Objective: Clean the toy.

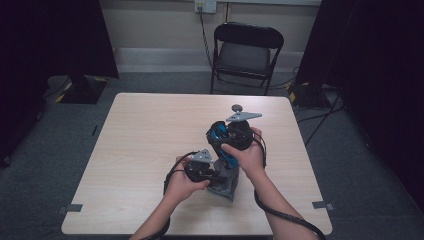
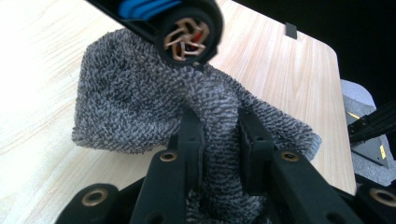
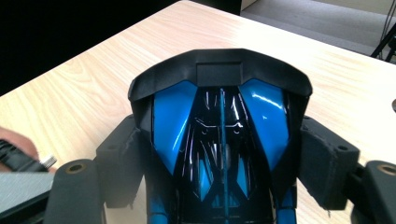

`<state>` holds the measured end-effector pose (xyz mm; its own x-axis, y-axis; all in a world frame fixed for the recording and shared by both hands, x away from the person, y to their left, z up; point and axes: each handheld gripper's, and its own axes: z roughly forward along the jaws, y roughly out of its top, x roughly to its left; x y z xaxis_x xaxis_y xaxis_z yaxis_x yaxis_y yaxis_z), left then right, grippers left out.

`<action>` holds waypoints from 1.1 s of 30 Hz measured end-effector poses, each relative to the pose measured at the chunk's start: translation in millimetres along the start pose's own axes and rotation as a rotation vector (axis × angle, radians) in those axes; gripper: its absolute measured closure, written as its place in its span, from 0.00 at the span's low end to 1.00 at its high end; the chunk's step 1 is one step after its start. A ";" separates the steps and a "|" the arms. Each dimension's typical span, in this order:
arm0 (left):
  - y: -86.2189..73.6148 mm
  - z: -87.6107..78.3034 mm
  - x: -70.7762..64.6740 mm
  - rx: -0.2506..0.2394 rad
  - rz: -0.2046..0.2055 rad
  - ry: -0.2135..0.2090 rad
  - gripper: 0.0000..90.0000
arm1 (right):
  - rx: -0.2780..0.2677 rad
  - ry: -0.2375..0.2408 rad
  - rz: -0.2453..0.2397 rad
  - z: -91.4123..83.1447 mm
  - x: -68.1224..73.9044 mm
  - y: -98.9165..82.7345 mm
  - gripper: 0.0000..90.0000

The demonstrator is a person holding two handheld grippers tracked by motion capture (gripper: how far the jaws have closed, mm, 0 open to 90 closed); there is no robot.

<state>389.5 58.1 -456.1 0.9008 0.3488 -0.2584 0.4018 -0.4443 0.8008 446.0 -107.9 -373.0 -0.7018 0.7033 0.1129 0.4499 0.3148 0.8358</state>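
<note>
Lab recording bay: black curtains (image 1: pixel 55 35), grey carpet (image 1: pixel 45 150), taped floor marks, folding chair (image 1: pixel 246 52), wall socket (image 1: pixel 205 6).

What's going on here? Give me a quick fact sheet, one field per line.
Surface: light wooden table
Left gripper: shut on a grey cloth
Right gripper: jaws clamped on the sides of a blue and black toy car
Contact: the cloth lies against a car wheel
Likely activity: wiping the toy car with the cloth
Background: black folding chair
</note>
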 end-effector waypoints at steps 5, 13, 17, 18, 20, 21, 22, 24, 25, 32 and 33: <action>1.1 1.9 -2.4 0.009 0.006 -0.011 0.82 | -0.001 -0.007 0.007 0.1 -3.5 2.4 0.28; 2.9 4.5 -9.0 0.013 0.025 -0.045 0.82 | -0.011 -0.032 0.011 -0.6 -10.4 10.2 0.28; 2.0 4.2 -10.6 0.021 0.033 -0.051 0.82 | -0.026 -0.045 0.026 -3.4 -15.7 12.8 0.28; 1.7 3.0 -10.7 0.019 0.034 -0.050 0.82 | -0.026 -0.049 0.028 -4.8 -17.4 13.0 0.28; 0.4 -0.1 -10.2 0.018 0.031 -0.052 0.82 | -0.026 -0.058 0.030 -7.7 -22.2 12.2 0.28; -0.4 -1.9 -9.8 0.023 0.031 -0.051 0.82 | -0.021 -0.065 0.030 -9.2 -24.7 11.2 0.28; -1.1 -4.1 -8.7 0.027 0.035 -0.048 0.82 | -0.017 -0.068 0.030 -10.8 -27.4 10.0 0.28; -3.0 -9.9 -5.0 0.031 0.029 -0.034 0.82 | -0.014 -0.081 0.034 -14.6 -33.0 6.9 0.28; -3.9 -13.2 -2.5 0.029 0.025 -0.023 0.82 | -0.011 -0.086 0.037 -16.5 -35.7 5.2 0.28; -8.3 -37.5 13.5 0.005 -0.001 0.058 0.82 | 0.006 -0.111 0.060 -25.1 -52.9 -12.8 0.28; -9.0 -40.6 15.5 0.003 -0.004 0.066 0.82 | 0.012 -0.116 0.063 -25.4 -54.9 -15.8 0.28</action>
<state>393.2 101.0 -445.4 0.8864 0.4042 -0.2257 0.4063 -0.4455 0.7978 463.3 -167.7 -378.7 -0.6032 0.7911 0.1016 0.4984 0.2744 0.8224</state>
